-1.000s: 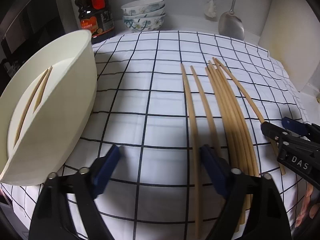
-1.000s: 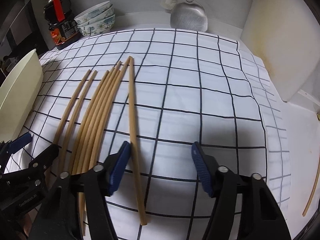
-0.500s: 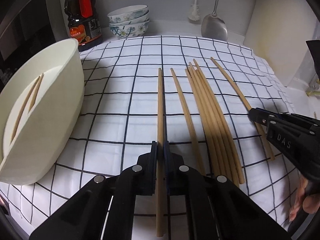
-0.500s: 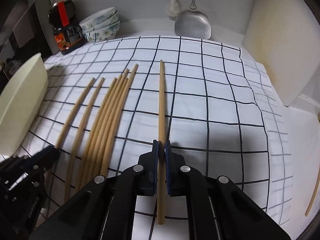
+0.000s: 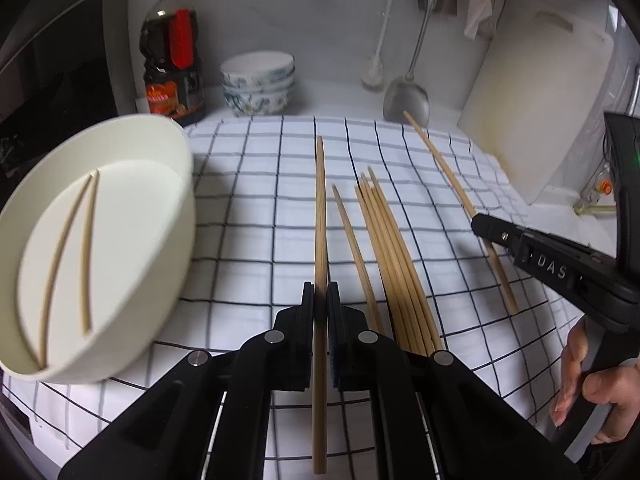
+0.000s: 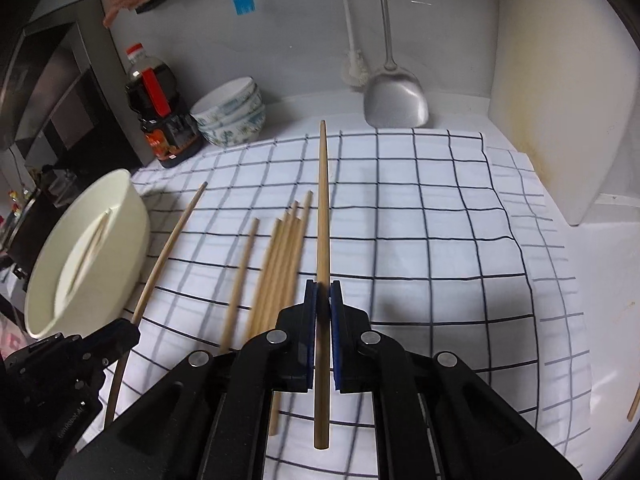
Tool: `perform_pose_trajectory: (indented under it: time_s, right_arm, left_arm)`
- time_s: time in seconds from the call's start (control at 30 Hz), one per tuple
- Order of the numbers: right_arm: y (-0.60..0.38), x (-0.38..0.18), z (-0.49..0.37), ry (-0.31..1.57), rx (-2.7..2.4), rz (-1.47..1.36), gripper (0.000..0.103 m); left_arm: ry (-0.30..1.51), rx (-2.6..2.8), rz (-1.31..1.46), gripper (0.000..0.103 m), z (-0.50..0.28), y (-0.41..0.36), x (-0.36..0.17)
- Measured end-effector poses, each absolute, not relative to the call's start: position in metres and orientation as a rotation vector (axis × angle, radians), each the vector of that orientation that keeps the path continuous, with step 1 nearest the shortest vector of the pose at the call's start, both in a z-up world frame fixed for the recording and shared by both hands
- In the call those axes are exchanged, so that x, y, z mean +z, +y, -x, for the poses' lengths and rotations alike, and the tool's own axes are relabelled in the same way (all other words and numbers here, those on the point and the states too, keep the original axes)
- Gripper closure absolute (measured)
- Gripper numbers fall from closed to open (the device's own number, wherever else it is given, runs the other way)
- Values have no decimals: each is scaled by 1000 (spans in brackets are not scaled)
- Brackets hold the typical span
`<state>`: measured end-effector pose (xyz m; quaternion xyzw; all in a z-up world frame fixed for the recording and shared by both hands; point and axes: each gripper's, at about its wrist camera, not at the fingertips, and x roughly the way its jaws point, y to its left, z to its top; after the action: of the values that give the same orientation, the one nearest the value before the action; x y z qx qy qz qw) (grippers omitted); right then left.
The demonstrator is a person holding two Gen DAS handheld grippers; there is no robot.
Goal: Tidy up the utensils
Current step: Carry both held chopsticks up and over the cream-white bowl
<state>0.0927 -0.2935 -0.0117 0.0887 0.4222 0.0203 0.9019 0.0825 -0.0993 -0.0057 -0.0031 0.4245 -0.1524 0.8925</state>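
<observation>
My left gripper [image 5: 320, 292] is shut on one wooden chopstick [image 5: 320, 208], held off the checked cloth [image 5: 248, 208] and pointing away. To its right, my right gripper [image 5: 479, 225] grips another chopstick [image 5: 444, 168]. In the right wrist view the right gripper [image 6: 323, 290] is shut on that chopstick [image 6: 323, 200], also lifted. The left gripper [image 6: 134, 326] shows at the lower left with its chopstick [image 6: 168, 248]. A bundle of several chopsticks [image 5: 384, 248] [image 6: 284, 256] and a single one [image 5: 352, 240] lie on the cloth between them. Two chopsticks lie inside a cream bowl [image 5: 160, 280] [image 6: 132, 248] at the left.
A soy sauce bottle [image 5: 174, 64] and stacked patterned bowls [image 5: 258, 84] stand at the back. A metal spatula [image 6: 394, 100] hangs on the wall. A white cutting board [image 5: 532, 120] leans at the right. A stray chopstick [image 6: 634, 404] lies off the cloth's right edge.
Both grippers went from open to shut, each on a chopstick. Both have then risen, lifting their chopsticks off the cloth.
</observation>
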Motion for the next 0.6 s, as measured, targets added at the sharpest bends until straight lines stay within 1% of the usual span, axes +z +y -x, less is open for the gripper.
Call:
perform_pose_trajectory:
  time_s: [0.17, 0.33, 0.47, 0.6]
  right_arm:
    - [-270, 13, -85, 810, 74, -182, 97]
    - [-230, 28, -81, 772, 139, -155, 97]
    - [-197, 38, -85, 748, 205, -167, 97]
    - [-156, 38, -98, 746, 271, -173, 97]
  left_arm:
    - [825, -301, 38, 96, -85, -64, 24]
    - [784, -244, 57, 96, -94, -18, 42]
    - [750, -207, 61, 96, -95, 17, 50]
    - [755, -177, 70, 96, -103, 49, 48]
